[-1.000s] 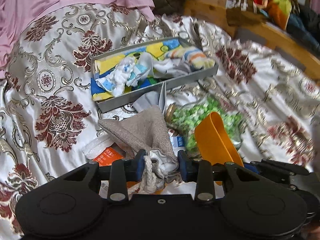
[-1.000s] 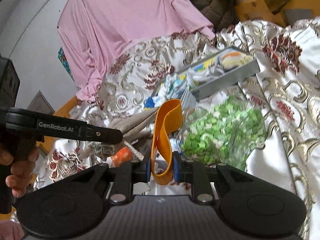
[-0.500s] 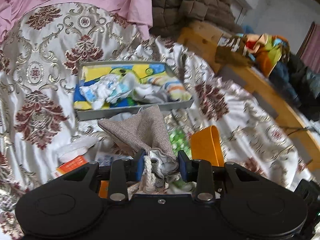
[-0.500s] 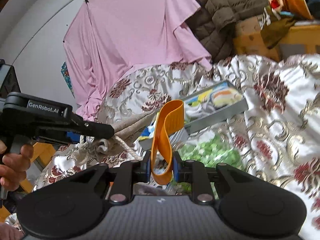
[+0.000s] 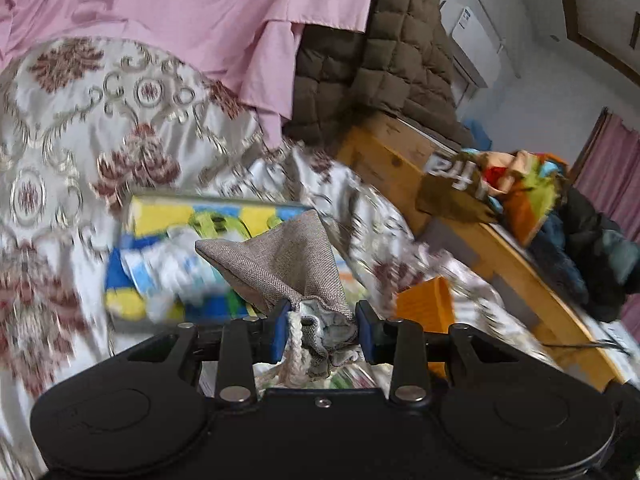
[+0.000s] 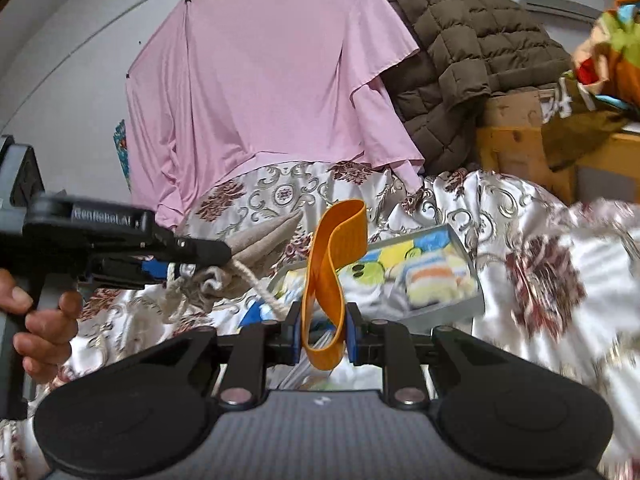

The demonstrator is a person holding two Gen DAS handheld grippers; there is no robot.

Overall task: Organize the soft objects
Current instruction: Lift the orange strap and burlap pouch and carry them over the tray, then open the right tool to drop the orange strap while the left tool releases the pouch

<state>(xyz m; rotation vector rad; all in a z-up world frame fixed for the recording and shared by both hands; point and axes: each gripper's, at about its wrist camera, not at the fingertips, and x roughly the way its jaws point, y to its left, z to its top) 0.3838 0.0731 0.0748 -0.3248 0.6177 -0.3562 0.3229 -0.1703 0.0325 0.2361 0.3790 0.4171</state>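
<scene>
My left gripper (image 5: 322, 330) is shut on the gathered mouth of a grey-brown drawstring pouch (image 5: 280, 260), held up in the air over the bed; its white cord hangs down. The pouch (image 6: 260, 240) and the left gripper (image 6: 192, 258) also show at the left of the right wrist view. My right gripper (image 6: 323, 330) is shut on an orange elastic band (image 6: 334, 264), whose loop stands up above the fingers; it also shows in the left wrist view (image 5: 426, 304). A grey box (image 6: 460, 308) with colourful socks and cloths lies on the bedspread beyond both; it also shows in the left wrist view (image 5: 216, 202).
A patterned satin bedspread (image 5: 80, 128) covers the bed. A pink garment (image 6: 272, 80) and a brown quilted jacket (image 6: 472, 48) hang behind. A wooden bed frame (image 5: 500, 256) with piled clothes (image 5: 520, 184) runs along the right.
Both grippers have lifted with their loads, away from the bedspread. The bag of green pieces and the orange packet have dropped out of view.
</scene>
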